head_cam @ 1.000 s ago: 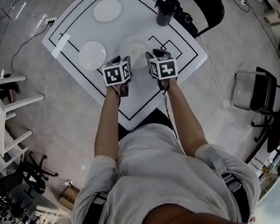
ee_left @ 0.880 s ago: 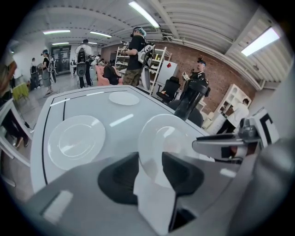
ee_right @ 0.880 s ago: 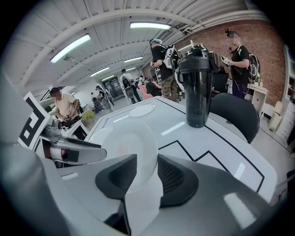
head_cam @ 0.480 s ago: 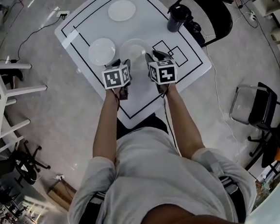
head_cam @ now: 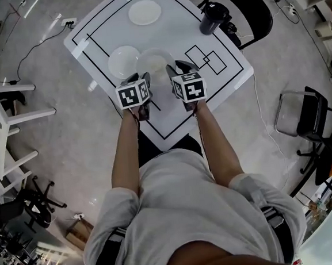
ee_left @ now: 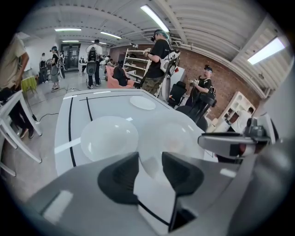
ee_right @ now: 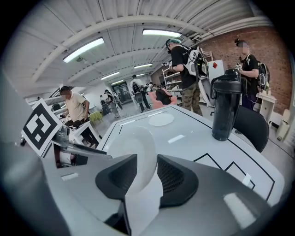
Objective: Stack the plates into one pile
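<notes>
Three white plates are on or over the white table [head_cam: 225, 78]. I hold the near plate [head_cam: 155, 62] between both grippers, its left rim overlapping the second plate [head_cam: 120, 62]. My left gripper [head_cam: 135, 80] is shut on its near-left rim. The right gripper [head_cam: 175, 71] has the near-right rim between its pads, and its jaws are opening slightly. The left gripper view shows the held plate [ee_left: 177, 133] running out from the jaws of my left gripper [ee_left: 150, 170], beside the second plate [ee_left: 109, 138]. In the right gripper view it [ee_right: 133, 145] tilts up. A third plate [head_cam: 144, 12] lies far back.
A black bottle [head_cam: 210, 18] stands at the table's far right corner, in front of a black chair [head_cam: 247, 6]. A white rack [head_cam: 4, 131] is on the floor at left, a folding chair [head_cam: 306, 114] at right. Several people [ee_left: 159, 62] stand beyond the table.
Both grippers have carried the held plate leftward and a little upward, closing the gap to the second plate until their rims overlap. Their hold on the plate looks unchanged.
</notes>
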`<state>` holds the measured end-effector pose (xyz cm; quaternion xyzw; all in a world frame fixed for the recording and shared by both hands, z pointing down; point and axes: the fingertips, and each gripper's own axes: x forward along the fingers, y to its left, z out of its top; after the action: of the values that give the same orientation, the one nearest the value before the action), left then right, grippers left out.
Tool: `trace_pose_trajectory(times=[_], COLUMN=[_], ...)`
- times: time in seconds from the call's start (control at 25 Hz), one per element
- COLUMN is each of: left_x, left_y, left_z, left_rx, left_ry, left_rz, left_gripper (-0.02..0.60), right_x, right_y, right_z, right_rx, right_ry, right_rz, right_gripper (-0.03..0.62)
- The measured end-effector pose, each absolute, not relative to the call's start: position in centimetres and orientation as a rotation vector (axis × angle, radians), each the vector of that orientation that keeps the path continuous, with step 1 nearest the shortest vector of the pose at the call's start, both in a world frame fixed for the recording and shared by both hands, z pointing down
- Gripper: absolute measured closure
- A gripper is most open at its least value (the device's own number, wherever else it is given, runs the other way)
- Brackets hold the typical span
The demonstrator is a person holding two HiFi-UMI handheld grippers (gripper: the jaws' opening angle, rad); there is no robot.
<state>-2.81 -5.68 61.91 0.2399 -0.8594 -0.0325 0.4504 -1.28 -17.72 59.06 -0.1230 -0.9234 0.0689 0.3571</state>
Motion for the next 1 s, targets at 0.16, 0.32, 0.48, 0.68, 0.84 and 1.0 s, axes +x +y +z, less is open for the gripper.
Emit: trace_pose_trajectory(times=[0.16, 0.32, 0.48, 0.68, 0.84, 1.0], left_x=[-3.2, -3.8, -4.2, -5.2, -6.2, -6.8], left_y=[-3.5, -1.4, 0.7, 2.7, 4.3, 5.7], left_z=[61.8, 61.8, 62.1, 61.9, 61.6, 61.6], left_rx=[0.599, 0.619, 0.647, 0.691, 0.724, 0.771], left_ry=[-2.126, -2.121, -2.097, -2.084, -2.085, -2.080], left_rz=[-0.052, -0.014, -0.022, 0.009, 0.024, 0.060], left_gripper=[0.425, 0.425, 0.425, 0.425, 0.425, 0.425], right_x=[-1.5, -2.1, -2.2, -2.6, -2.7, -2.6], right_y=[-15.6, -13.5, -11.3, -9.2, -7.4, -5.8], right_z=[59.0, 59.0, 59.3, 59.2, 59.1, 59.1], right_rx=[-0.302, -0.276, -0.248, -0.188, -0.151, -0.095], right_ry=[-2.381, -2.383, -2.374, -2.389, -2.397, -2.404], right_rz=[0.171, 0.169, 0.185, 0.199, 0.206, 0.200], right_gripper=[0.453, 0.453, 0.454, 0.454, 0.454, 0.454])
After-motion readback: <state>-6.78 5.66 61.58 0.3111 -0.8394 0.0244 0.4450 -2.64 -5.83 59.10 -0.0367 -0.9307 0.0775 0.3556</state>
